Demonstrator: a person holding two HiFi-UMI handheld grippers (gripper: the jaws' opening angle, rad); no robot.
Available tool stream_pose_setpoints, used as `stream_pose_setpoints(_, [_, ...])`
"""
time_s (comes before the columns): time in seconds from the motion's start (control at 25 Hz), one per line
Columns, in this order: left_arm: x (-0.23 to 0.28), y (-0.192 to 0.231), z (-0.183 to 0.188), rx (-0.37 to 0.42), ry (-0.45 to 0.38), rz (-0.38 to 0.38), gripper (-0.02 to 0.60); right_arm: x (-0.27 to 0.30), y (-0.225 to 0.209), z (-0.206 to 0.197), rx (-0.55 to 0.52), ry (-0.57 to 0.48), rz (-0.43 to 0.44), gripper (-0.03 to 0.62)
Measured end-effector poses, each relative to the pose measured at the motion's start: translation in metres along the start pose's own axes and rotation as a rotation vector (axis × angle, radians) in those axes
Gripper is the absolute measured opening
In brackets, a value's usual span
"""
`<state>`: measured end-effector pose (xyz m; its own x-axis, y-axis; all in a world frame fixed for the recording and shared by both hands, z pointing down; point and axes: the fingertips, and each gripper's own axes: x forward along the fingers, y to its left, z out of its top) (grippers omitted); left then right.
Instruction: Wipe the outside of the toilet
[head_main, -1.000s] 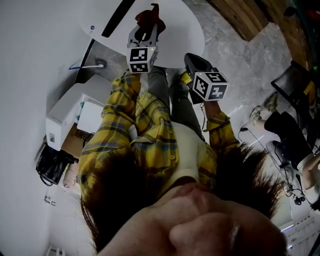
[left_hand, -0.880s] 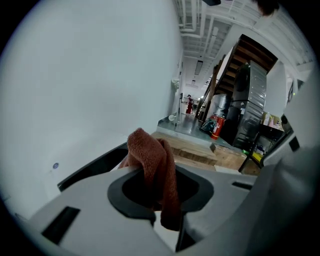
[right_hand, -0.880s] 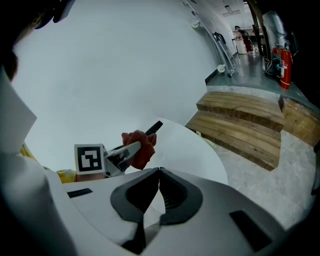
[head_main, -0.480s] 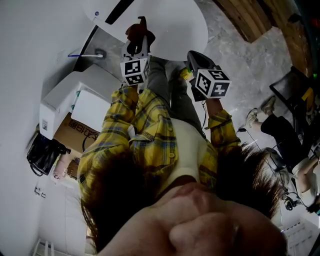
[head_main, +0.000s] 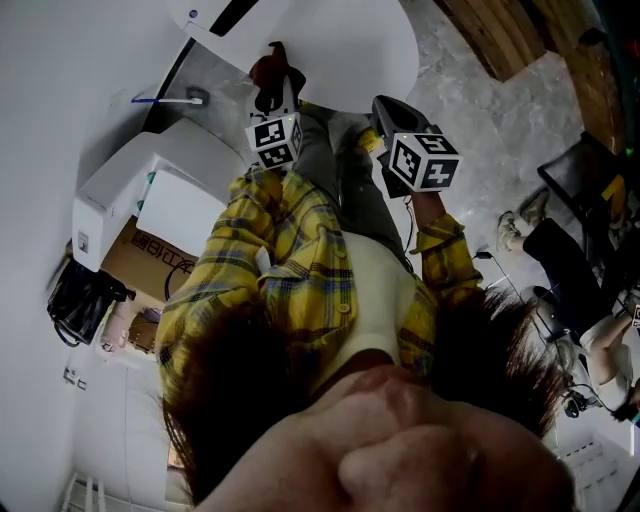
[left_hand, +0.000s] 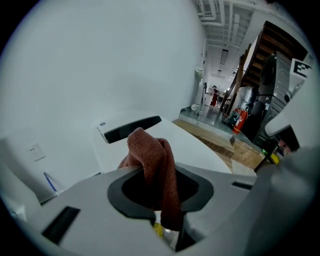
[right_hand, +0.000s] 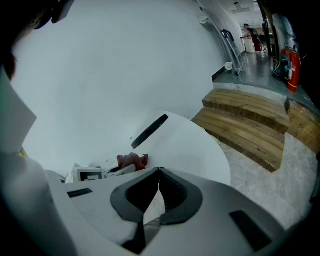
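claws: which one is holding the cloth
The left claw: its jaws pinch the reddish-brown cloth. The right claw is shut with nothing between its jaws.

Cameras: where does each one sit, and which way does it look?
Head view: on the person's head, looking down at the toilet; hair, yellow shirt and both hand-held grippers show.
Left gripper view: on the left hand-held gripper, facing toilet and wall; its jaws grip a red cloth.
Right gripper view: on the right hand-held gripper, facing toilet and wooden steps; jaws together, empty.
Shared: all see toilet and cloth.
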<state>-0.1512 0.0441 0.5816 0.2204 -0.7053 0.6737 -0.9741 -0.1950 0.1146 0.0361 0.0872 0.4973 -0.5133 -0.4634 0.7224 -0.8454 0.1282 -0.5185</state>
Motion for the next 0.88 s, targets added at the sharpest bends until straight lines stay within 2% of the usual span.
stream_pose_setpoints(0.16, [0.016, -0.012, -0.018, 0.039, 0.063, -0.036, 0.098, 0.001, 0.001, 0.000, 0.002, 0.002, -0.002, 0.026])
stream_pose_setpoints(0.56, [0.050, -0.048, -0.019, 0.142, 0.122, -0.153, 0.098, 0.004, -0.006, 0.003, 0.026, -0.001, -0.015, 0.025])
stream_pose_setpoints(0.88, [0.074, -0.064, -0.003, 0.173, 0.116, -0.200, 0.098, 0.005, -0.017, 0.003, 0.051, -0.001, -0.033, 0.026])
